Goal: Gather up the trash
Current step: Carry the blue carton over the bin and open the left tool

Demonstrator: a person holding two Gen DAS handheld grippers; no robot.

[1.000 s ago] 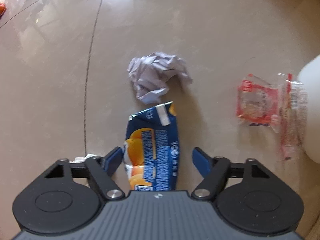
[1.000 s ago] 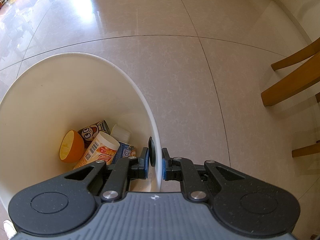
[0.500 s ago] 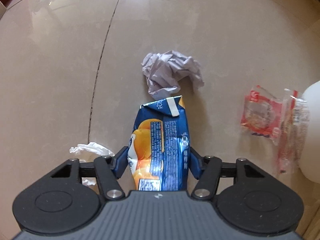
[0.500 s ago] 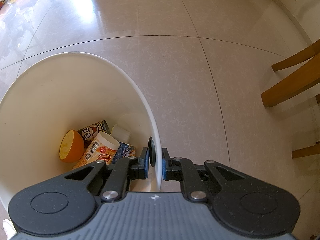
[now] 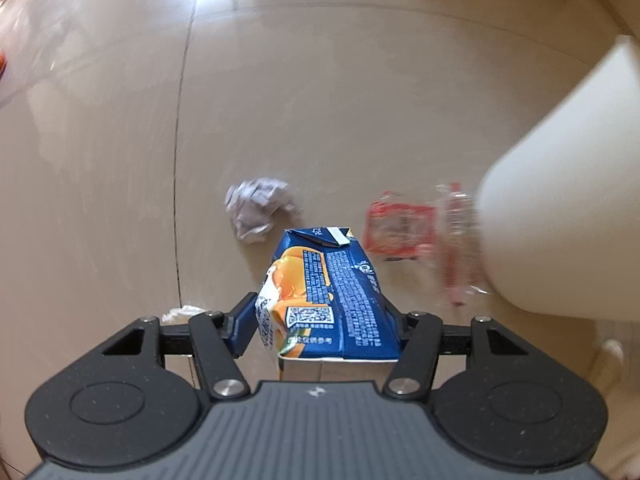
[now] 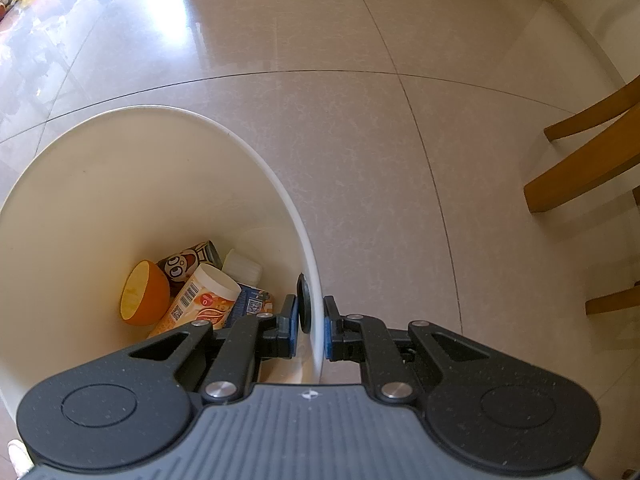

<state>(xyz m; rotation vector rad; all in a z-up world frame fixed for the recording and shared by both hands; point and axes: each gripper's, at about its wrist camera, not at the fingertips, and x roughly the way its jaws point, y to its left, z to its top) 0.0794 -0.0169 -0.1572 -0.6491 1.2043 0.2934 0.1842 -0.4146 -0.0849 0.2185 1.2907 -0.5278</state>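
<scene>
A pale tiled floor (image 5: pixel 360 100) carries the scene, with wooden chair legs (image 6: pixel 580 168) at its right edge in the right wrist view. On it stands a white waste bin (image 6: pixel 120 184), whose thin wall is pinched between the nearly closed jaws of the right gripper (image 6: pixel 311 328); inside lie a half orange peel (image 6: pixel 140 296), a printed cup (image 6: pixel 200 300) and other cartons.

The left gripper (image 5: pixel 320 320) holds a blue juice carton (image 5: pixel 332 300) clear of the floor, its jaws pressed narrow on the carton's lower sides, the bin's outer wall (image 5: pixel 560 200) just to the right. The carton looks empty and light, its card walls dented and likely to give under pressure, so a hold across the flat sides near the base seems sound.

Left on the floor are a red snack wrapper (image 5: pixel 400 228) beside the bin, a crumpled paper ball (image 5: pixel 256 208) near the tile seam, and a small white scrap (image 5: pixel 180 314) on that seam. All appear light, soft and easily pinched.
</scene>
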